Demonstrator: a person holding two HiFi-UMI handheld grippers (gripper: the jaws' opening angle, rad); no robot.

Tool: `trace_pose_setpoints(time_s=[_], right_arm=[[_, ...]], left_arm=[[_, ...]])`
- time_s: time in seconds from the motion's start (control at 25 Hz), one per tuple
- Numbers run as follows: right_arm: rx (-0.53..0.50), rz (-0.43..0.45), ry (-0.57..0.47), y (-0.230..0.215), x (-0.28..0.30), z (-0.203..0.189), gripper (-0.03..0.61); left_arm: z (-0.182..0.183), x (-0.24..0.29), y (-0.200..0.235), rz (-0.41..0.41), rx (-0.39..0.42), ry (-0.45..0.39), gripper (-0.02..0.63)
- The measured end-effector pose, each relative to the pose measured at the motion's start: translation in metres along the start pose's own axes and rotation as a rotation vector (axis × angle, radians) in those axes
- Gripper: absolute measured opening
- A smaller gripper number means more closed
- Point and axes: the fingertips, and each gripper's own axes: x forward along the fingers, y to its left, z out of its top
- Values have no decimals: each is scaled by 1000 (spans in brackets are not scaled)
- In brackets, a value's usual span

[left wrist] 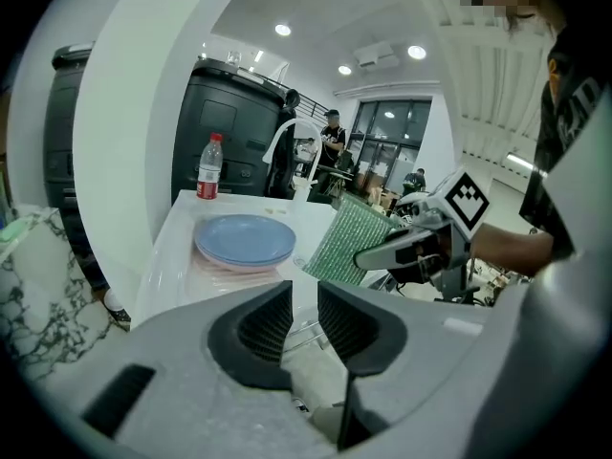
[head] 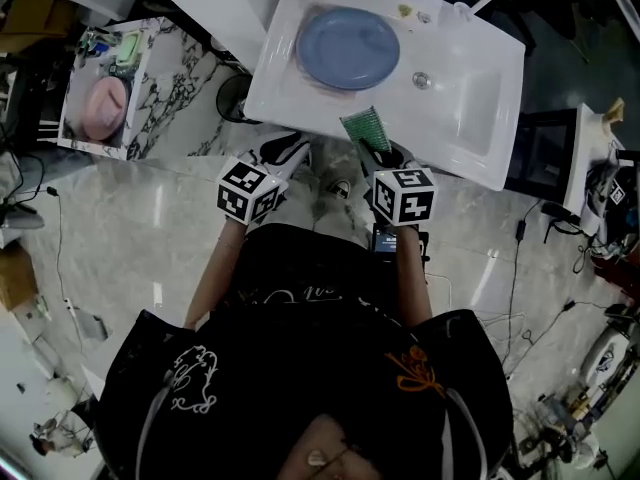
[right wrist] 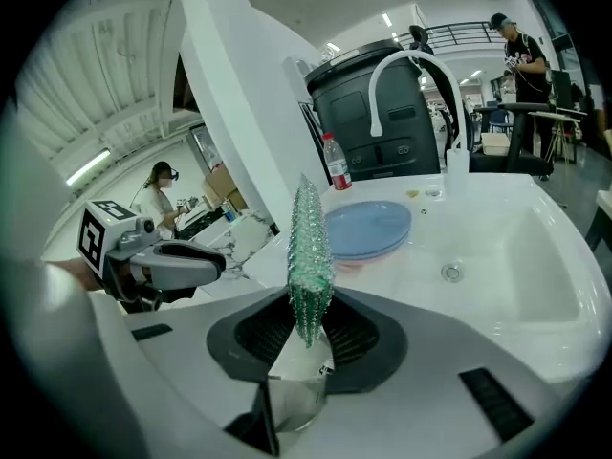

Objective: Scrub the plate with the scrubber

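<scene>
Right gripper [right wrist: 308,328]: jaws clenched on one green mesh scrubber [right wrist: 311,256], which stands upright and edge-on at the near rim of the white sink [head: 470,118]. Left gripper [left wrist: 306,318]: jaws only a narrow slit apart, nothing between them. The blue plate [head: 348,46] tops a small stack with a pink one at the bottom. One red-capped bottle [left wrist: 208,167] stands behind it.

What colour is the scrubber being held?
Green, with a glittery mesh weave. The scrubber shows flat-on in the left gripper view.
</scene>
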Motion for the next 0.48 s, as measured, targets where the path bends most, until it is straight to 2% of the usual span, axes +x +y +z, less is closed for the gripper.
trace_pose_setpoints(time_s=[0.28,0.48], right_arm=[[-28,24,8,19,0,-6,92],[-43,13,-11,37,2,-4,92]], left_arm=[[1,-19,-4,19,5,-20,81],[-2,-30,-2,0,31,-25,81]])
